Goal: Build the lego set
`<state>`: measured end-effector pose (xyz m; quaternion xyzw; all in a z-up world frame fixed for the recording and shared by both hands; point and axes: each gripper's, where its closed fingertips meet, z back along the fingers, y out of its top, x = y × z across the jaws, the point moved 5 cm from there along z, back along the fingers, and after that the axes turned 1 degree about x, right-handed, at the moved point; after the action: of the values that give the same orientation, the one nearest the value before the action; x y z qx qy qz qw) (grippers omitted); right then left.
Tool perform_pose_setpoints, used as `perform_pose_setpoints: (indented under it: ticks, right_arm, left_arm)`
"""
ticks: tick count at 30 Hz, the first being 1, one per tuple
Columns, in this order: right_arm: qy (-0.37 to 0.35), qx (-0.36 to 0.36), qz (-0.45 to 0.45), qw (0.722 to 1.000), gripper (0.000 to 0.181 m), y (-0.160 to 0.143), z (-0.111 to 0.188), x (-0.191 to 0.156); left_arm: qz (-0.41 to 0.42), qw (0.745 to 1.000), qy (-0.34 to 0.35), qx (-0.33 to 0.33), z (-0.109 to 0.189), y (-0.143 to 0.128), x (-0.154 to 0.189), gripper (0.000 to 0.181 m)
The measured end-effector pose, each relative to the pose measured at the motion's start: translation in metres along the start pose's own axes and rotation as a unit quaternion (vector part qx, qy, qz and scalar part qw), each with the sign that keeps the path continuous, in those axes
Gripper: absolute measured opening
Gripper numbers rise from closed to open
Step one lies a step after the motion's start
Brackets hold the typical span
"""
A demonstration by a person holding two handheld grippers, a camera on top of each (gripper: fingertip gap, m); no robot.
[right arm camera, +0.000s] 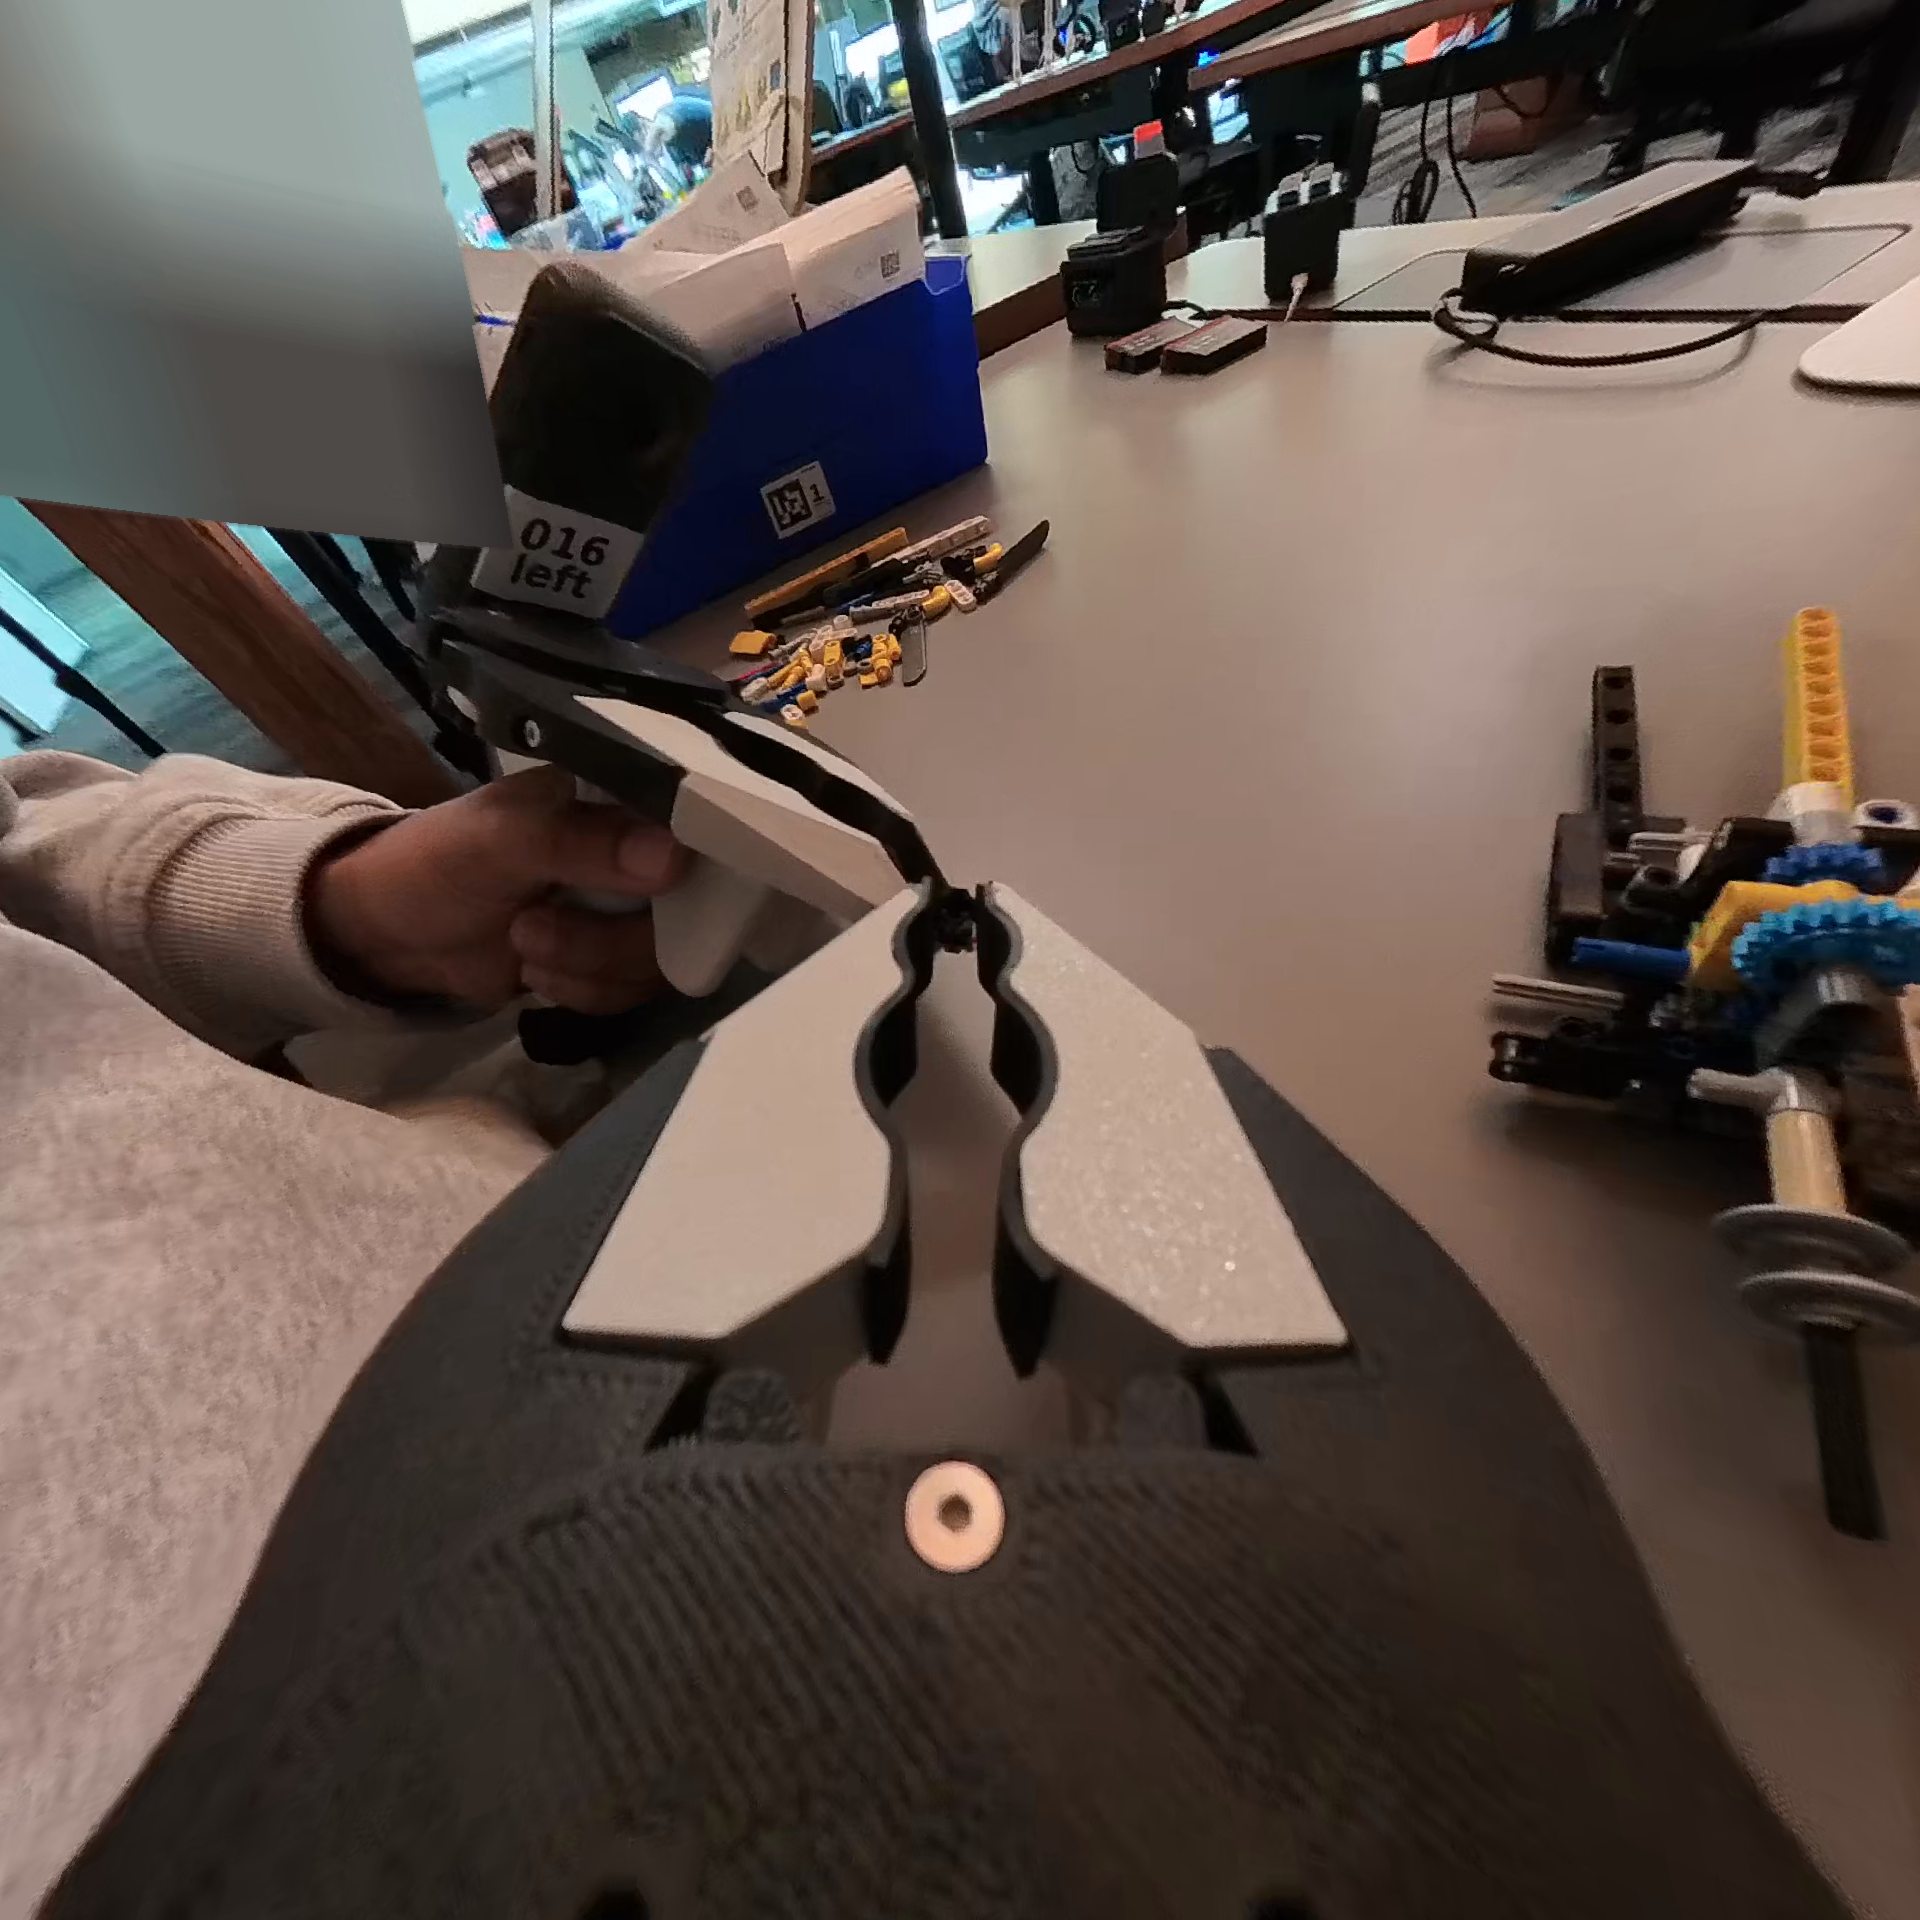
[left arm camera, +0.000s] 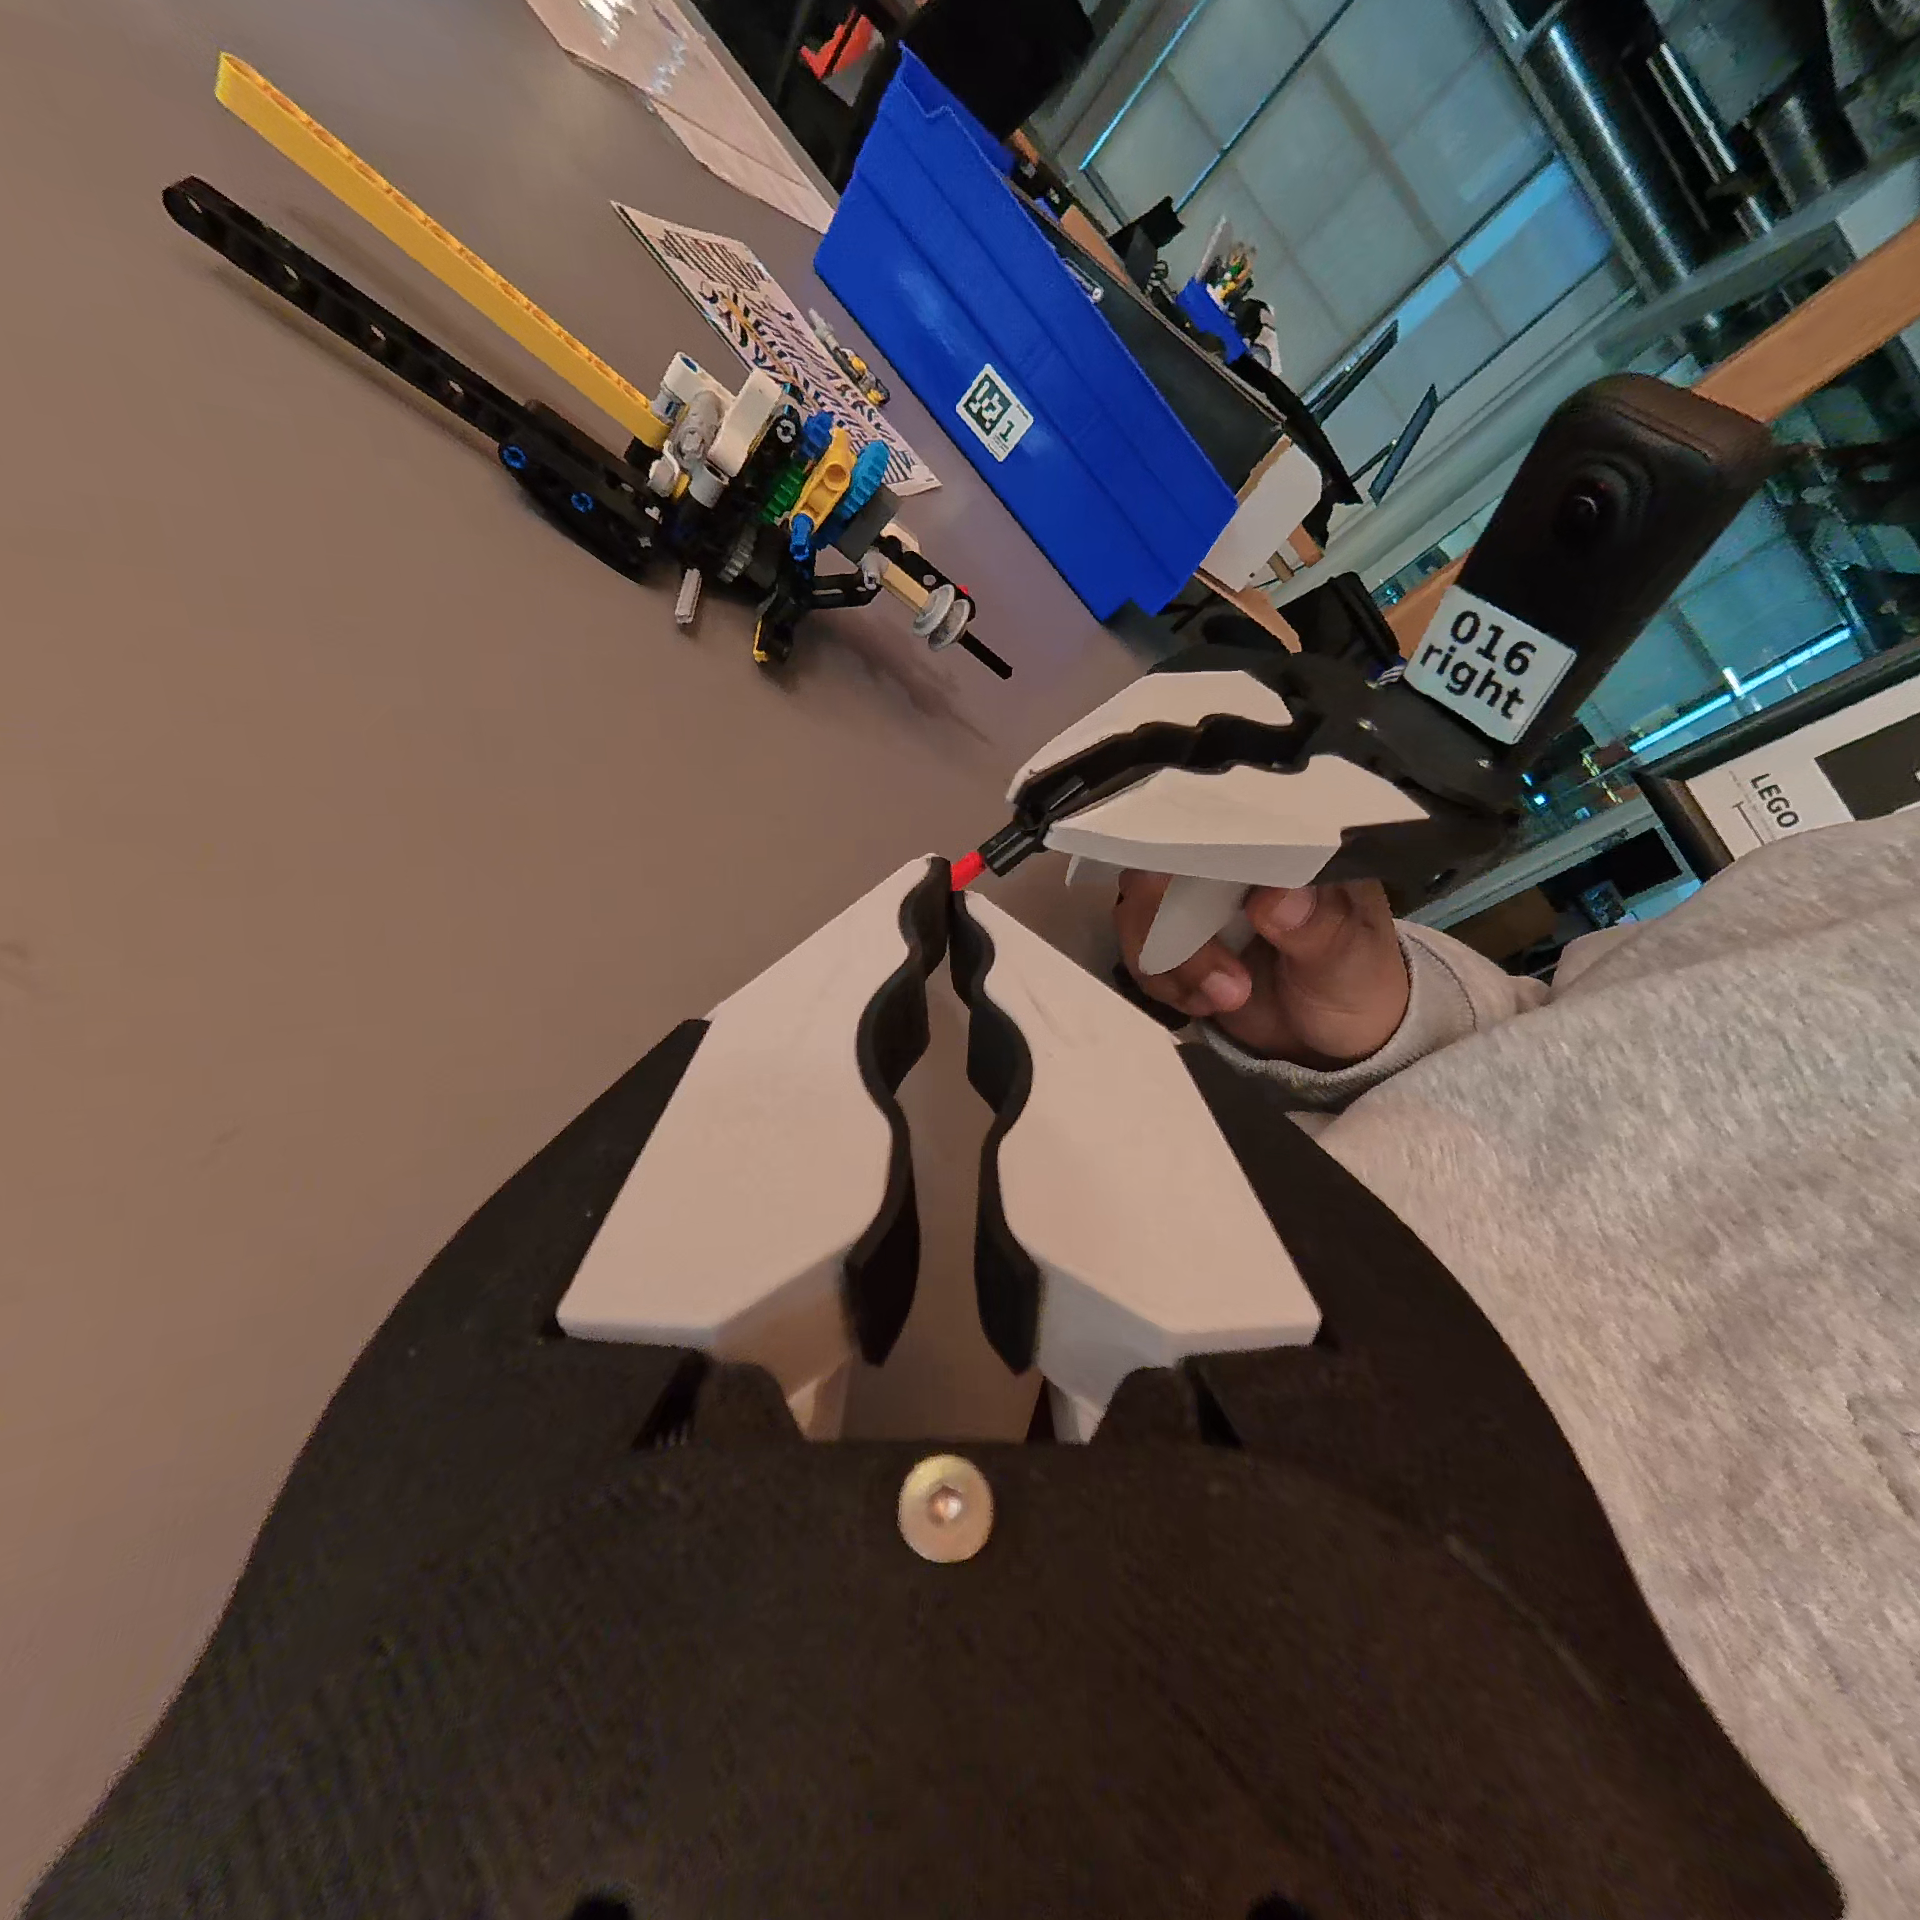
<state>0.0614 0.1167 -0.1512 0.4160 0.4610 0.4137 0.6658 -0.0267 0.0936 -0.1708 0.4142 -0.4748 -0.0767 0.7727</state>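
Note:
My left gripper (left arm camera: pixel 948 883) is shut on the end of a small red pin (left arm camera: pixel 966 871). My right gripper (left arm camera: pixel 1029 821) is shut on a small black connector (left arm camera: pixel 1010 837) that meets the red pin end to end. Both are held above the table, tip to tip. In the right wrist view my right gripper (right arm camera: pixel 951 906) pinches the black connector (right arm camera: pixel 951 928), and the left gripper (right arm camera: pixel 928 876) touches it from the left. The part-built lego model (left arm camera: pixel 769 488) lies on the table with a long yellow beam (left arm camera: pixel 416 239) and a black beam (left arm camera: pixel 343 322); it also shows in the right wrist view (right arm camera: pixel 1756 966).
A blue bin (left arm camera: pixel 1018 364) stands behind the model and also shows in the right wrist view (right arm camera: pixel 842 416). Several loose lego pieces (right arm camera: pixel 873 623) lie in front of it. A sticker sheet (left arm camera: pixel 727 281) lies by the model. Chargers and cables (right arm camera: pixel 1299 260) sit at the far table edge. The tips of both grippers are at nearly the same place.

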Motion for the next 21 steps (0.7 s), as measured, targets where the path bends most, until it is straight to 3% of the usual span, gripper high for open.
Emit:
perform_pose_setpoints:
  ticks: [16, 21]
  right_arm:
    - [0.046, 0.044, -0.092, 0.994, 0.006, 0.006, 0.007, 0.007]
    - [0.042, 0.017, -0.083, 0.996, 0.006, 0.002, 0.009, 0.011]
  left_arm:
    - [0.015, 0.999, -0.037, 0.015, 0.001, 0.003, 0.006, 0.0]
    - [-0.051, 0.998, 0.028, -0.033, -0.003, -0.004, 0.003, 0.0]
